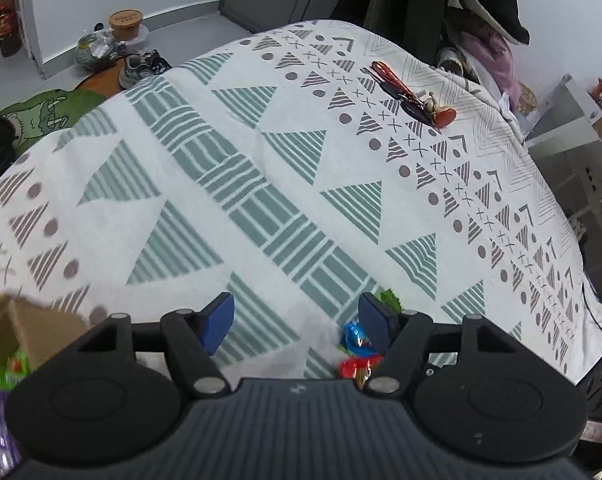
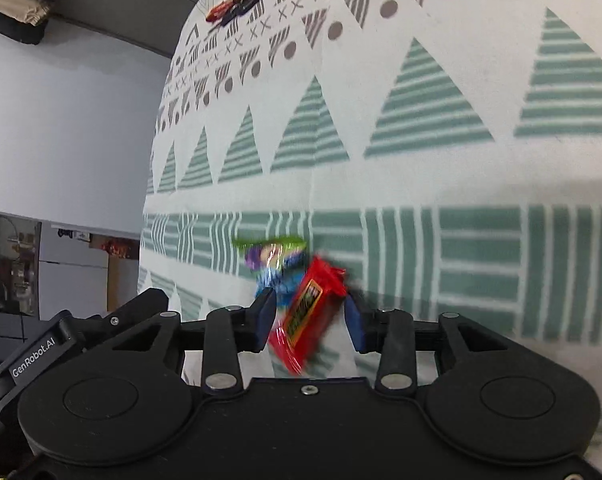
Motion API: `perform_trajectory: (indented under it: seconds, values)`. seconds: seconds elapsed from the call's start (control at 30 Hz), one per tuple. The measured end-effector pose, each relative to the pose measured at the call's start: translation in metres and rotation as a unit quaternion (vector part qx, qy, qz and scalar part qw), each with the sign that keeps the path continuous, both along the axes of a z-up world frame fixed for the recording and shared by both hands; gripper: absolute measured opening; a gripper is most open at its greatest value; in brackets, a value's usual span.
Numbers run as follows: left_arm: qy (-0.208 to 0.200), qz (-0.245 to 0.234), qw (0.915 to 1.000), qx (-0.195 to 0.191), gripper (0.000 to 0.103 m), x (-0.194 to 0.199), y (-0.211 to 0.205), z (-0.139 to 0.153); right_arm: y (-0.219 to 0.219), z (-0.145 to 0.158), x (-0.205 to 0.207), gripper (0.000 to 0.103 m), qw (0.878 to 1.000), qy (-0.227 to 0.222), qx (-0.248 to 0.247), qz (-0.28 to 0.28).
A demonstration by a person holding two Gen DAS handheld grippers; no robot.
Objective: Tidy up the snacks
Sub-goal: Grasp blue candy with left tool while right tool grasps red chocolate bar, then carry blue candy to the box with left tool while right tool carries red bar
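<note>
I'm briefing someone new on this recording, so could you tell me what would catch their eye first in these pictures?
First, the red snack packet between the open fingers of the right gripper, with purple and blue wrapped sweets just beyond it on the patterned tablecloth. Then the red keychain and keys lying far across the cloth, and the cardboard box of snacks left of the open left gripper.

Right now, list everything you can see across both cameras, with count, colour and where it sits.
Snack packets: several, red, blue, purple, green; clustered on the cloth by the right gripper.
Red packet: one; between the right gripper's fingers, grip unclear.
Cardboard box: one, brown; left, snacks inside.
Keys: one bunch, red and black; far edge of cloth.
Tablecloth: one, white with green and grey patterns.
Shoes: grey; floor.
Left gripper: open, empty.
Right gripper: around the red packet.
</note>
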State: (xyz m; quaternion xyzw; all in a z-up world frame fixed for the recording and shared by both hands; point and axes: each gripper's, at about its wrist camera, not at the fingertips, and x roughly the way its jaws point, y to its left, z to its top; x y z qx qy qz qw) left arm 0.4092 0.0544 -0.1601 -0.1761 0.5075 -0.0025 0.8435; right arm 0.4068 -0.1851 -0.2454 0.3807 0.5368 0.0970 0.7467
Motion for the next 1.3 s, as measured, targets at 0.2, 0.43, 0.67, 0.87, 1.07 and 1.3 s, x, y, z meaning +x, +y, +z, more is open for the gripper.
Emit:
perform_trajectory:
  seconds: [0.2, 0.43, 0.67, 0.87, 1.07, 1.3]
  values:
    - [0.002, -0.036, 0.9993, -0.007, 0.068, 0.022, -0.025, -0.012, -0.006, -0.008, 0.01, 0.017, 1.0, 0.011, 0.024, 0.006]
    - [0.015, -0.071, 0.9971, 0.021, 0.068, 0.031, -0.061, -0.03, -0.022, -0.001, 0.011, 0.016, 1.0, 0.0, -0.004, 0.014]
    - [0.013, -0.074, 0.9969, 0.022, 0.058, 0.034, -0.071, -0.049, -0.037, 0.006, 0.014, 0.017, 0.999, -0.016, -0.036, 0.01]
    - [0.012, -0.073, 0.9959, 0.052, 0.039, 0.035, -0.078, -0.057, -0.037, 0.011, 0.017, 0.031, 0.999, -0.03, -0.041, 0.021]
    - [0.016, -0.046, 0.9979, 0.043, 0.028, 0.03, -0.065, -0.052, -0.02, 0.011, 0.016, 0.033, 0.997, -0.033, -0.061, 0.044]
    - [0.018, -0.025, 0.9991, 0.029, 0.028, 0.018, -0.052, -0.048, 0.007, 0.017, 0.01, 0.029, 0.985, -0.057, -0.137, 0.091]
